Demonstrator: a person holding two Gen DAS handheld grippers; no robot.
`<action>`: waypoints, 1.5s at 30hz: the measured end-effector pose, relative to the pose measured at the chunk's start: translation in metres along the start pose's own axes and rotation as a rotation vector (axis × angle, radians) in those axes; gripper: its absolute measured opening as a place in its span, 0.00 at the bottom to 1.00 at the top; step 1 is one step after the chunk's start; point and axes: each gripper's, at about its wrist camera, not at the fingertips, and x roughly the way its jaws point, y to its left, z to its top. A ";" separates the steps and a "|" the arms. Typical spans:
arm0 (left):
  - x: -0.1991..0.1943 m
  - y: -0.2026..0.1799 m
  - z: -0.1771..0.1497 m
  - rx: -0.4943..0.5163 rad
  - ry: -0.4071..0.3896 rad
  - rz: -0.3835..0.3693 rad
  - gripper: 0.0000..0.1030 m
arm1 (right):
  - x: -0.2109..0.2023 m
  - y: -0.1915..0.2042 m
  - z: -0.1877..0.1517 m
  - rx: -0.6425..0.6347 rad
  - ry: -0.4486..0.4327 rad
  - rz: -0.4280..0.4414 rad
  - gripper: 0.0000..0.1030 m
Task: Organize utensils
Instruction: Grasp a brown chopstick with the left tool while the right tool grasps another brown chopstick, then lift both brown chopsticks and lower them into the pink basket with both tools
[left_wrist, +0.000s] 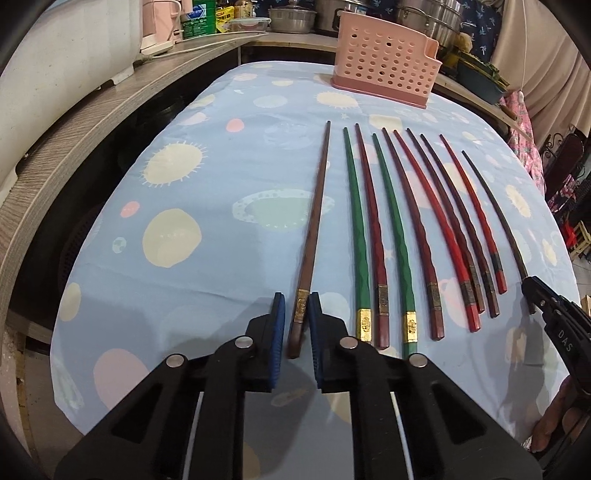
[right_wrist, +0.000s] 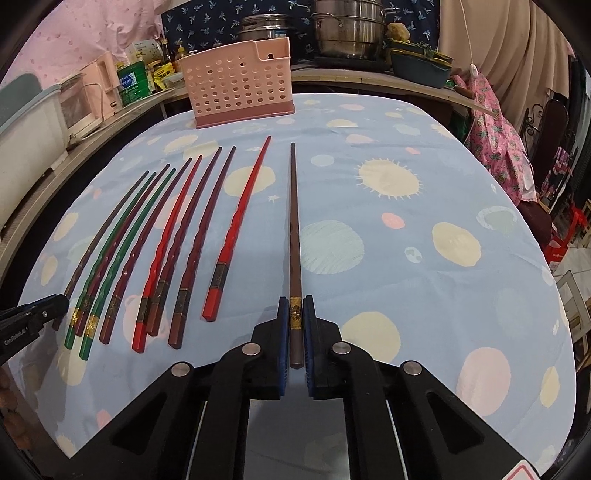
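Left gripper (left_wrist: 297, 319) clamped on a brown chopstick (left_wrist: 316, 218) at the row's left end, right gripper (right_wrist: 295, 321) clamped on a dark brown chopstick (right_wrist: 294, 229) at the right end, eight chopsticks (left_wrist: 406, 236) lying between, pink perforated holder (left_wrist: 384, 61) upright beyond on the spotted blue cloth (left_wrist: 192, 177), pots (right_wrist: 347, 29) behind

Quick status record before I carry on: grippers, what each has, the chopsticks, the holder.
left gripper: shut on the leftmost brown chopstick, at its gold band
right gripper: shut on the rightmost brown chopstick, at its gold band
other chopsticks: eight lying side by side on the blue cloth: green, dark red, bright red
pink holder: upright at the far edge of the cloth; contents not visible
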 end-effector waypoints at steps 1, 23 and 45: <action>0.000 0.000 0.000 0.002 0.001 -0.005 0.09 | -0.002 0.000 0.000 0.000 -0.003 -0.001 0.07; -0.052 0.000 0.053 -0.005 -0.116 0.017 0.08 | -0.077 -0.029 0.074 0.065 -0.188 0.048 0.07; -0.092 -0.015 0.213 -0.024 -0.306 -0.009 0.07 | -0.086 -0.049 0.209 0.107 -0.303 0.116 0.07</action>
